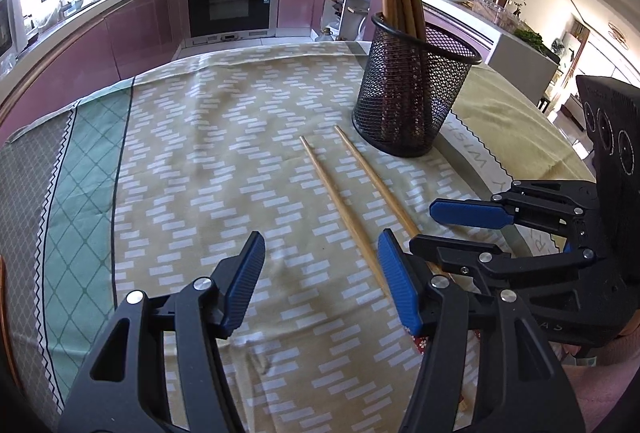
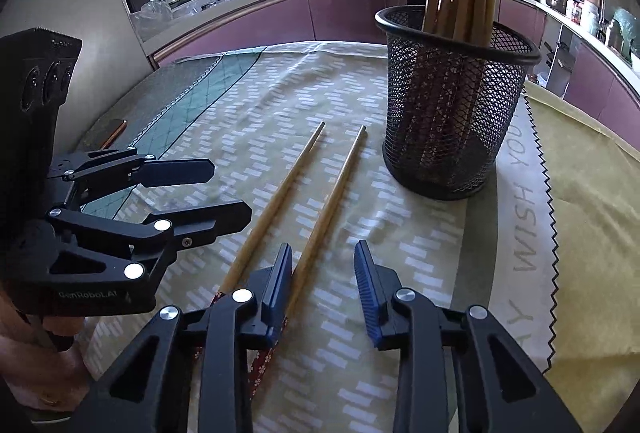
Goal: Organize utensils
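The right gripper (image 2: 322,289) sits nearest the lens of its own camera, jaws partly open and empty, straddling the handle end of the right chopstick (image 2: 332,209), whose shaft runs under the left blue pad (image 2: 278,285) and out toward 12 o'clock; neither pad appears to press on it. The left chopstick (image 2: 276,205) lies just beside it at about 11 o'clock, nearly parallel, both flat on the patterned tablecloth (image 2: 400,253). The left gripper (image 2: 230,193) hovers at 9 o'clock, jaws roughly half open, holding nothing; in its own view its right pad (image 1: 400,285) stands close over the thicker ends of the pair. The black mesh cup (image 2: 452,113) stands upright at 1 o'clock, near the chopstick tips, already holding several chopsticks. To do the pickup well, I would centre one stick between the pads, press low against the cloth, and close squarely so it does not roll or pivot. Gripping near the thick end probably leaves enough length to drop the tip into the cup without knocking it over.
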